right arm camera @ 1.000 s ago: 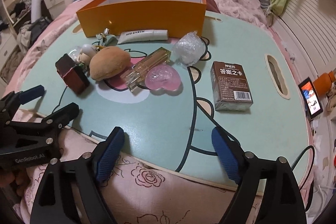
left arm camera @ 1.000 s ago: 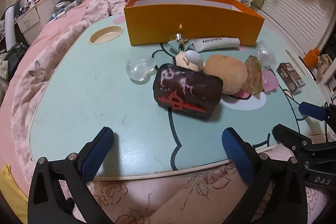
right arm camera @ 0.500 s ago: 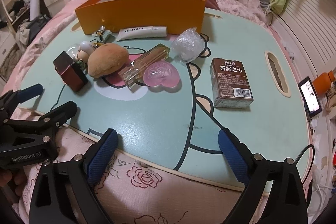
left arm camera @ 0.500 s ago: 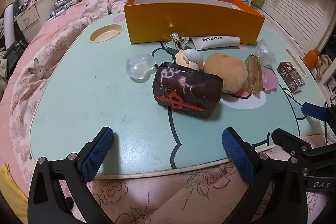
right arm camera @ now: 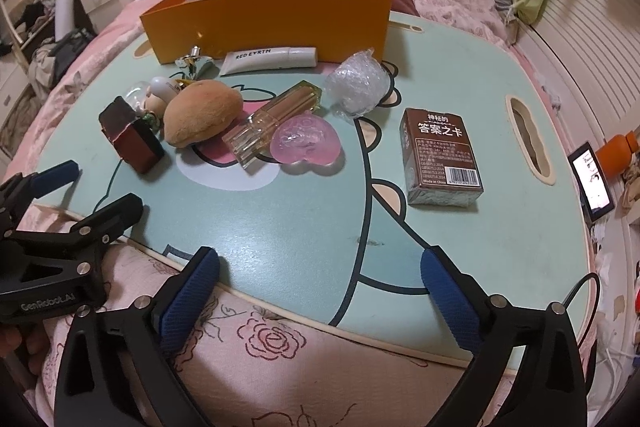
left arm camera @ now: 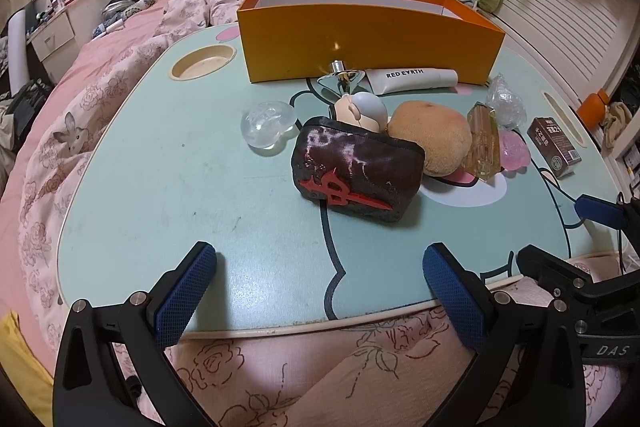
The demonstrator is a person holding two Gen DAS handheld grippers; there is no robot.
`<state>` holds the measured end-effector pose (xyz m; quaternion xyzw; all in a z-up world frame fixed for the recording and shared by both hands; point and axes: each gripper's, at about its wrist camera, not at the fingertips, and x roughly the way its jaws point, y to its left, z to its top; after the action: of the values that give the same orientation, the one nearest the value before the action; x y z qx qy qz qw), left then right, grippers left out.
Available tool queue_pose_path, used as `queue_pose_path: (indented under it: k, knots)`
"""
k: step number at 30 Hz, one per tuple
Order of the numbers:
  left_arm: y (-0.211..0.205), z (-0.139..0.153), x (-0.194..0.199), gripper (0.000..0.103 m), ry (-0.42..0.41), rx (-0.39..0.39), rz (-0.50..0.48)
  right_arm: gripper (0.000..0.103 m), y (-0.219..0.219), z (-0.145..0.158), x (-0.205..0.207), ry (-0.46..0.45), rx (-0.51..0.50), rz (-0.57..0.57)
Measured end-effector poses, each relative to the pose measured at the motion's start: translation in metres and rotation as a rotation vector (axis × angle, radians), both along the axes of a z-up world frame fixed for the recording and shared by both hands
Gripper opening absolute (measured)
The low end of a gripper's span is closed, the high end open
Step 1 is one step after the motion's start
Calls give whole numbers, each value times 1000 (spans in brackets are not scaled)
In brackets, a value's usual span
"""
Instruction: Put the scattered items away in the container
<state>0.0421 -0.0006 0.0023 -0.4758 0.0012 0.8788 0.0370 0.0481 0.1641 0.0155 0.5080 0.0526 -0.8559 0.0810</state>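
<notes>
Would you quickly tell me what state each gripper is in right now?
Left gripper: open, holding nothing, at the near edge of the table.
Right gripper: open, holding nothing, also at the near edge.

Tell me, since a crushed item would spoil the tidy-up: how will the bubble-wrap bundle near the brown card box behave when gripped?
The bubble-wrap bundle looks puffy and crinkled, so it will probably squash and feel light. Its rounded shape may let it roll if nudged. Whatever it wraps is hidden, so a gentle squeeze seems wise.
</notes>
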Motion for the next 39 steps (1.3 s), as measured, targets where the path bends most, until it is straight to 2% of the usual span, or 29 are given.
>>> queue_pose_path:
  k: [34, 36, 39]
  knots:
    - [0, 2, 3, 103, 10, -4, 5, 103, 1, -2, 0, 3, -4, 5]
    - [-3, 2, 4, 103, 14, 16, 9, 103, 1, -2, -1, 6, -3, 7]
    - [-15, 10, 8, 103, 42, 123, 10, 103, 2, -2, -1, 9, -6, 9]
